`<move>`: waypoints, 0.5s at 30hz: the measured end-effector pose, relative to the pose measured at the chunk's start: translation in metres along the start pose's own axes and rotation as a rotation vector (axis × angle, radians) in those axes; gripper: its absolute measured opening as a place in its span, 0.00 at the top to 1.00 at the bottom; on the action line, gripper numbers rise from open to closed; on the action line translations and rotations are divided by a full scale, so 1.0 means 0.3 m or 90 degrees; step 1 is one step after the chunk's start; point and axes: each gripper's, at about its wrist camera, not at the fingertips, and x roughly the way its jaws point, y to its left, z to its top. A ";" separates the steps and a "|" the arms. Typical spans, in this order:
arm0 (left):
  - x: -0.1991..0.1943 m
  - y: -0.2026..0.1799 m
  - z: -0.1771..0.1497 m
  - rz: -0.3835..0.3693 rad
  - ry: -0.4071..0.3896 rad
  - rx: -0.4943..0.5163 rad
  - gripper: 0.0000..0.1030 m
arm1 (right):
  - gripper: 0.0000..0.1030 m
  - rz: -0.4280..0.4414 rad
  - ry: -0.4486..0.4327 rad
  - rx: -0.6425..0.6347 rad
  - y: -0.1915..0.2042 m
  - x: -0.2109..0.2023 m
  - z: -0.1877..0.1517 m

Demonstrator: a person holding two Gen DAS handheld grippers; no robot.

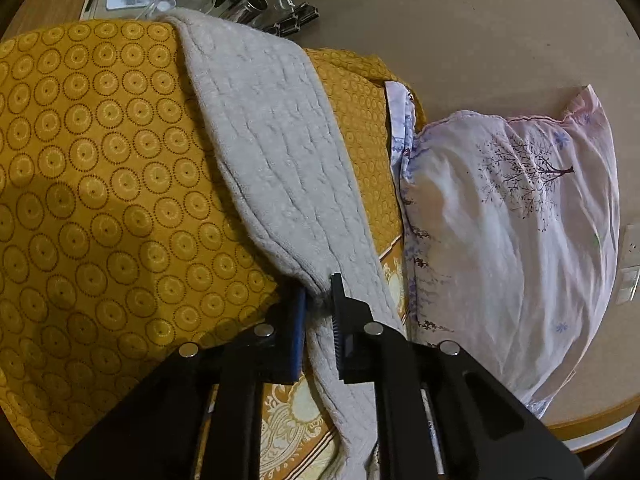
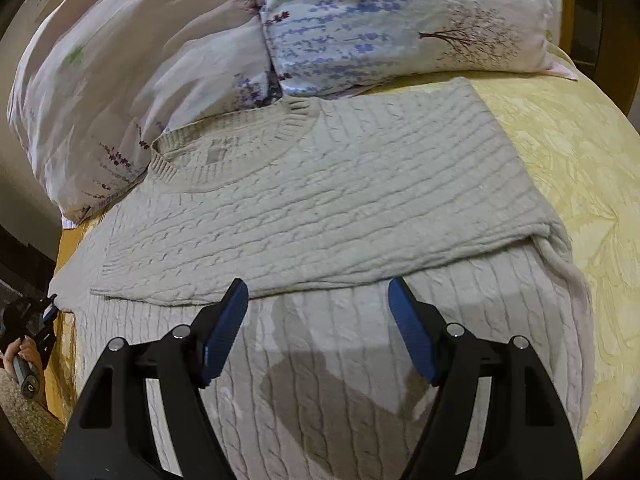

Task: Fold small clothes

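Note:
A beige cable-knit sweater (image 2: 320, 184) lies on the bed, its neckline toward the pillows, with its right side folded over the body. In the left wrist view the sweater (image 1: 264, 140) stretches away as a long strip. My left gripper (image 1: 318, 300) is shut on the sweater's edge at the left side of the bed; it also shows in the right wrist view (image 2: 50, 312) at the sweater's left corner. My right gripper (image 2: 318, 304) is open and empty, just above the sweater near the fold's edge.
The bed has a mustard cover with circle prints (image 1: 92, 168), pale yellow in the right wrist view (image 2: 580, 184). Floral pillows (image 2: 180, 52) lie at the head, one also in the left wrist view (image 1: 512, 232). Cluttered items (image 1: 256, 4) sit beyond the bed.

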 end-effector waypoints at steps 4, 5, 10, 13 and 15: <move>-0.026 -0.073 -0.026 -0.012 -0.017 0.050 0.92 | 0.30 0.003 -0.004 0.005 -0.017 -0.017 0.007; -0.028 -0.094 -0.031 -0.018 -0.020 0.064 0.92 | 0.30 0.004 -0.005 0.006 -0.020 -0.022 0.008; -0.060 -0.302 -0.133 -0.092 -0.007 0.205 1.00 | 0.30 0.013 -0.011 0.008 -0.033 -0.045 0.018; -0.052 -0.466 -0.267 -0.141 0.015 0.334 1.00 | 0.30 0.019 -0.014 0.007 -0.046 -0.054 0.023; -0.025 -0.558 -0.384 -0.155 0.043 0.416 1.00 | 0.30 0.022 -0.015 0.008 -0.058 -0.058 0.023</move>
